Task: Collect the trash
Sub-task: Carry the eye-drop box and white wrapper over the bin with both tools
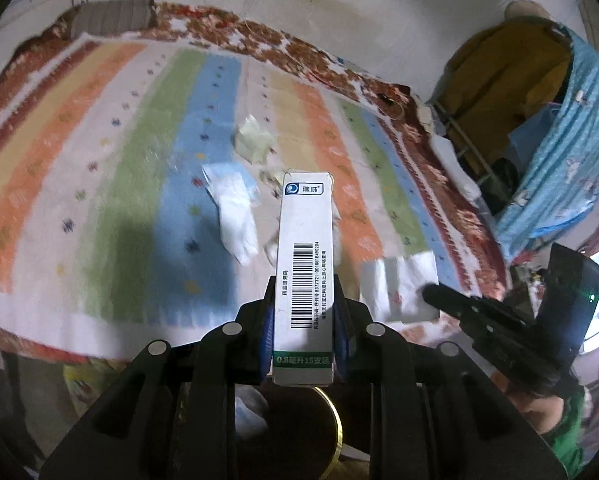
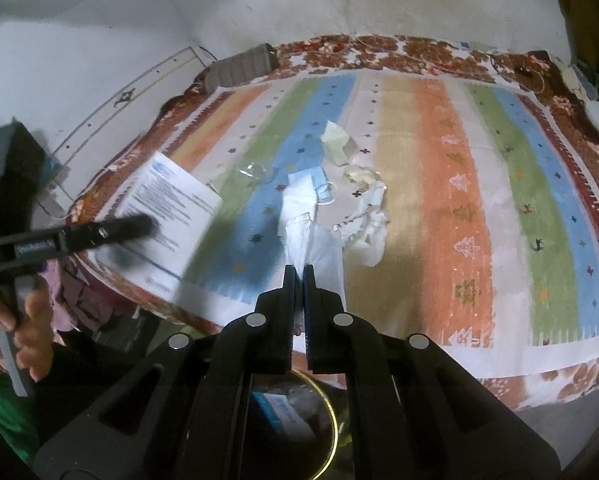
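A medicine box (image 1: 304, 276) is being pinched lengthwise by the left gripper (image 1: 304, 300); a tissue (image 2: 313, 248) is being clamped by the right gripper (image 2: 298, 276).

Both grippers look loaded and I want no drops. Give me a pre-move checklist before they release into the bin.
1. Left gripper clamped on the box: ok, box upright between the fingers.
2. Right gripper shut on the tissue: ok, the tissue runs into the closed fingers.
3. Bin below the right gripper: ok, gold rim under the fingers, trash inside.
4. Bin below the left gripper: ok, rim shows beneath the box.
5. Grippers apart from each other: ok, each sits off to the other's side.
6. Trash left on the blanket: not ok, a mask and wrappers remain.
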